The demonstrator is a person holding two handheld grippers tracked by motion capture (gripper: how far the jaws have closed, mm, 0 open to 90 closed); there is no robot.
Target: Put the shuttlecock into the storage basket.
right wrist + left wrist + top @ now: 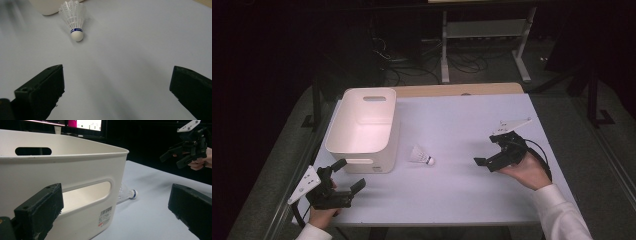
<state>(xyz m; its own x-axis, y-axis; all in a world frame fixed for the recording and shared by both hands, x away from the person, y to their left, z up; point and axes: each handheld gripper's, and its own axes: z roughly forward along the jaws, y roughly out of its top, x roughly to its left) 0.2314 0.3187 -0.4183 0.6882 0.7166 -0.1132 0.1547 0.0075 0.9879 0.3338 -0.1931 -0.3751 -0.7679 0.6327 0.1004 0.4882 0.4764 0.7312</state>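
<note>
Left gripper (349, 175) held low at the near left corner of the table (472, 120), jaws spread wide, nothing between them. White bin (364, 127) sits just ahead of it; in the left gripper view the bin's near wall with handle slot and label is close behind the left jaw, contact cannot be told.

Right gripper (487, 150) held in the person's right hand (527, 172) over the right side of the table, jaws wide apart and empty, pointing toward the table's middle.

Shuttlecock (421, 156) lies on its side on the table, ahead of the right gripper and well apart from it, cork end toward that gripper, feathers toward the bin. From the left gripper it is ahead and past the bin's corner, just beside the bin wall. In the right gripper view it is ahead, nearer the left jaw's side.
</note>
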